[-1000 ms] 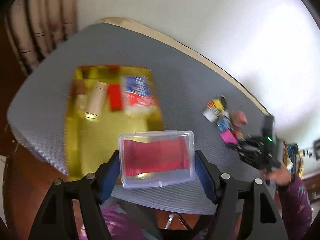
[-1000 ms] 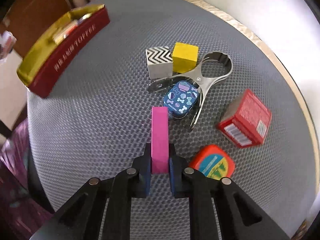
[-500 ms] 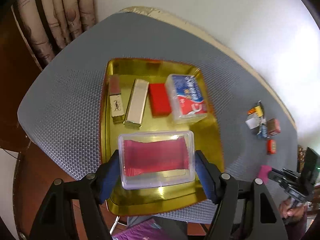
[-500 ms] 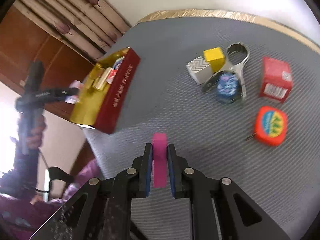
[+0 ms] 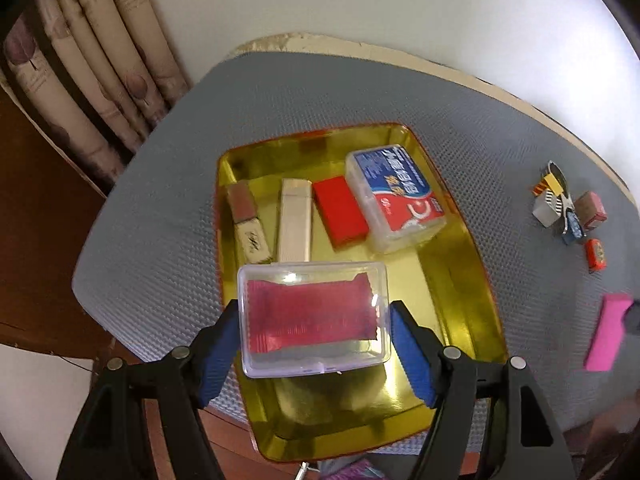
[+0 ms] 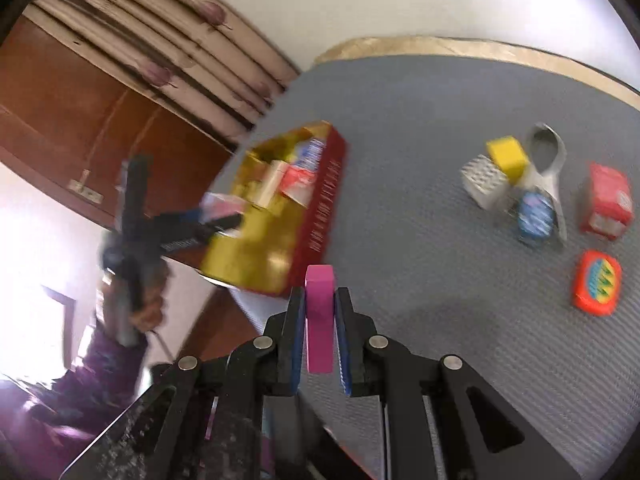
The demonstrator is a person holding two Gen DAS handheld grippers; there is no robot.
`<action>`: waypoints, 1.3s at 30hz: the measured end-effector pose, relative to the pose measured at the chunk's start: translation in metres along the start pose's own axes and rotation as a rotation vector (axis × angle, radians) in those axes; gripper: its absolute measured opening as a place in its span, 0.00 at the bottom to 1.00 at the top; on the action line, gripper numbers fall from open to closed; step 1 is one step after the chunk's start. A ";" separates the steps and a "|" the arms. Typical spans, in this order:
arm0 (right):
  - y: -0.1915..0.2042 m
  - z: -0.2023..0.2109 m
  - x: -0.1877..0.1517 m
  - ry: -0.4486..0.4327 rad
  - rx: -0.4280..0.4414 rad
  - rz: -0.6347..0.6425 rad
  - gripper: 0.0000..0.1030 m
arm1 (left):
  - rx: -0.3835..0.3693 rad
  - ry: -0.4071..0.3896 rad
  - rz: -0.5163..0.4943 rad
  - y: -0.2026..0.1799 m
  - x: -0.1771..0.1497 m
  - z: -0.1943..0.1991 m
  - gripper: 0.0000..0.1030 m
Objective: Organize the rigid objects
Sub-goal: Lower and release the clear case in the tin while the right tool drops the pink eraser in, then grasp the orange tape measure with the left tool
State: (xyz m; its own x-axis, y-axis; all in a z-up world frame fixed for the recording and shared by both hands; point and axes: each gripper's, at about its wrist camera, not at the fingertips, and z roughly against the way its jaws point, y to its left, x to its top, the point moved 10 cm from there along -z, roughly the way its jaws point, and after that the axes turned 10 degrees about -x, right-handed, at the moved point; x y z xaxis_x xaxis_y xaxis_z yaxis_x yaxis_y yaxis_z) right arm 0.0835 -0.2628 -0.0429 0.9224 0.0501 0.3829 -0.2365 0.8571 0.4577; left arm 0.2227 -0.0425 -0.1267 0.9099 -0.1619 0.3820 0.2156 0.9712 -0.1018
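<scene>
While the left gripper (image 5: 314,344) points steeply down over the gold tray (image 5: 472,280), its blue pads (image 5: 412,354) clamp both short ends of a clear plastic case (image 5: 314,314) with a red wrapper inside. Case sits level between the jaws, above the near half of the tray; whether it touches the tray floor can't be told. Beyond the case, in the far half of the tray, left to right: a brown-and-cream stick (image 5: 248,222), a pale gold box (image 5: 295,220), a red block (image 5: 340,211), a blue-white-red plastic box (image 5: 396,196). Tray rests on a grey mesh mat (image 5: 160,240).

Right gripper (image 6: 320,334) is clenched on a pink block (image 6: 319,316), block upright on its narrow edge between the pads, top end sticking out past the fingertips, lifted off the mat. Same block shows at the right edge of the left wrist view (image 5: 608,332), well right of the tray.

Ahead and left of the right gripper: the tray, red outer wall (image 6: 324,204) facing it, with the left gripper (image 6: 216,216) at its far side and a hand (image 6: 136,296) in a purple sleeve holding the handle, all blurred. Ahead and right on the mat, a loose cluster: yellow cube (image 6: 506,156) touching a grey-white patterned cube (image 6: 482,182), metal clip (image 6: 548,168), small blue tin (image 6: 534,216) against the clip, red box (image 6: 606,200) just right of it. An orange tape measure (image 6: 596,288) lies nearer, apart from the cluster.
</scene>
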 end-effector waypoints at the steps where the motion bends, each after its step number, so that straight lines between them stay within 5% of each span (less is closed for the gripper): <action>1: 0.010 -0.001 0.007 -0.010 0.013 0.003 0.14 | -0.009 -0.006 0.005 0.002 0.000 0.001 0.72; 10: 0.084 -0.051 0.060 -0.003 0.063 0.051 0.14 | -0.194 -0.058 0.107 0.023 -0.003 0.014 0.72; 19: 0.107 -0.130 0.089 0.081 -0.046 0.051 0.15 | -0.126 -0.106 0.030 0.026 -0.012 0.016 0.72; 22: 0.108 -0.148 0.091 0.097 -0.114 0.084 0.16 | -0.237 -0.119 0.074 0.024 -0.015 0.012 0.72; 25: 0.111 -0.157 0.096 0.096 -0.084 0.051 0.21 | -0.325 -0.115 0.148 0.030 -0.016 0.006 0.74; 26: 0.110 -0.156 0.100 0.080 -0.083 0.043 0.33 | -0.343 -0.120 0.165 0.033 -0.016 0.006 0.74; 33: 0.116 -0.106 0.105 -0.079 0.040 0.013 0.54 | -0.352 -0.136 0.157 0.031 -0.018 0.009 0.74; 39: 0.054 -0.033 0.055 -0.263 -0.147 0.036 0.60 | -0.300 -0.249 0.099 0.025 -0.011 0.034 0.74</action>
State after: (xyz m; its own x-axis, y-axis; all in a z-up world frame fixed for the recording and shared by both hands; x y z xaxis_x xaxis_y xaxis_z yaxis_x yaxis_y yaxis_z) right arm 0.1312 -0.1969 -0.0239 0.7992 -0.0364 0.6000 -0.2029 0.9232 0.3263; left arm 0.2060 -0.0109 -0.1017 0.8254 0.0129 0.5644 0.2588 0.8799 -0.3985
